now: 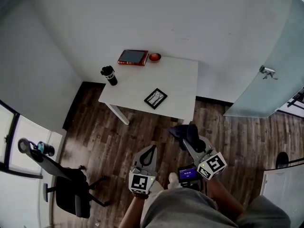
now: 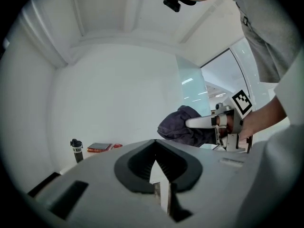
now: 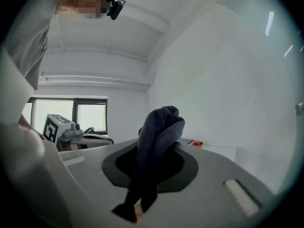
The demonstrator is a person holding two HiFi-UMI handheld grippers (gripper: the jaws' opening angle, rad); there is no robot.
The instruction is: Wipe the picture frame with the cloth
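We wear a plain grey shirt [image 1: 190, 210], which fills the head view at six o'clock. A small black camera [image 2: 172, 3] sits on the head, at twelve o'clock in the left gripper view. The left gripper [image 1: 152, 148] has a pale grey shell with a dark oval hollow, and in this hollow are the dark, ribbed fingers [image 2: 167, 169]. At its rear is a white cube [image 1: 141, 183] with black square markers. The right gripper [image 1: 190, 144] has the same grey shell and its own marker cube [image 1: 212, 165]. At nine o'clock from this cube, a small dark screen [image 1: 187, 174] glows blue.
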